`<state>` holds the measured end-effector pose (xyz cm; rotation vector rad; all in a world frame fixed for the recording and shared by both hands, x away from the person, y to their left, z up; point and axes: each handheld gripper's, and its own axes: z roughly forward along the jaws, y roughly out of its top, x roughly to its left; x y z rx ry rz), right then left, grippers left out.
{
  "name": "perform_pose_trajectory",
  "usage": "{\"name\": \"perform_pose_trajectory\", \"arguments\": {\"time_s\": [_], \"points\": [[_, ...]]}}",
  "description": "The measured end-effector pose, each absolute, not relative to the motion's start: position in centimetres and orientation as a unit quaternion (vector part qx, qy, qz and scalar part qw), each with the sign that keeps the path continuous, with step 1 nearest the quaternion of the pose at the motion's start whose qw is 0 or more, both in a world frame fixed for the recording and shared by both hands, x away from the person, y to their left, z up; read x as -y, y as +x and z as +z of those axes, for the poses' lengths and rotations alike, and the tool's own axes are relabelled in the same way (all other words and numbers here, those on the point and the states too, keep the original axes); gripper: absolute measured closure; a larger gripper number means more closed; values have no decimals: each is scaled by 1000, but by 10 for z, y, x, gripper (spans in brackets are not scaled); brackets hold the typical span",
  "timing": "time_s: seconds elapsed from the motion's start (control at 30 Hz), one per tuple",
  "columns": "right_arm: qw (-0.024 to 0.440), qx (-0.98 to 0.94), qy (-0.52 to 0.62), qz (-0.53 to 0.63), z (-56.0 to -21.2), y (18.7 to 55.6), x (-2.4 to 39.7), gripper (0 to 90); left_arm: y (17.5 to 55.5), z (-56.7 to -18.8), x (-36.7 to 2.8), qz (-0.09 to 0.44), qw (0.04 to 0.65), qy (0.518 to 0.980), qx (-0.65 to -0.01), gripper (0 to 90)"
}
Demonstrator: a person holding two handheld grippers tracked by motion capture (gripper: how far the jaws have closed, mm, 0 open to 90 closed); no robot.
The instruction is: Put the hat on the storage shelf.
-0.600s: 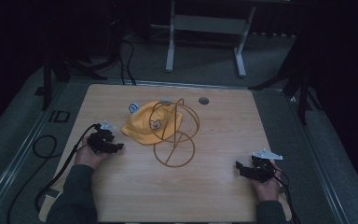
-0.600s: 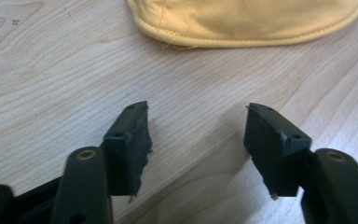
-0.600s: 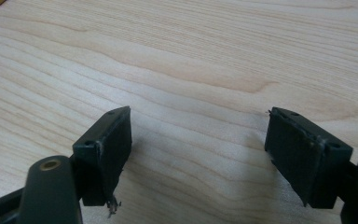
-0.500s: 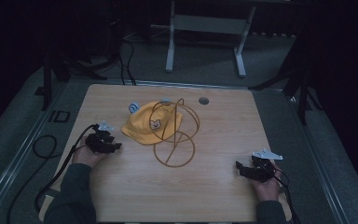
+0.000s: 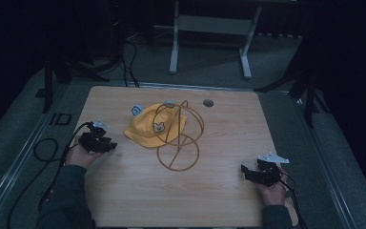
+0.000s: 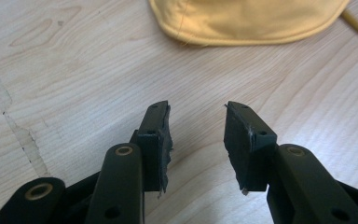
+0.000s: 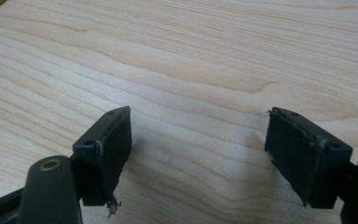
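Pale wood tabletop (image 5: 124, 200) in a dark room: yellow cap (image 5: 148, 130) at three o'clock, near the left hand-held gripper (image 5: 106, 145), jaws spread; right hand-held gripper (image 5: 248, 172), also spread, sits well apart.

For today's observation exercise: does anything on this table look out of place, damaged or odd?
The yellow cap lies slumped against the wire stand instead of sitting on top. The left claw has frayed, peeling pads. The table shows a scuffed streak.

A yellow cap (image 5: 153, 128) with a bear patch lies draped against an orange wire stand (image 5: 180, 138) mid-table.
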<state>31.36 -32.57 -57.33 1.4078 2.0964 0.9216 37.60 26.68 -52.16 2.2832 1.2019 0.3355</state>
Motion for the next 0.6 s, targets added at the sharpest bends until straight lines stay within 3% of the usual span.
{"name": "perform_pose_trajectory", "arguments": {"time_s": [0.6], "points": [[225, -760, 510, 334, -573, 314, 326, 228, 377, -484, -261, 136, 277, 856, -415, 599]]}}
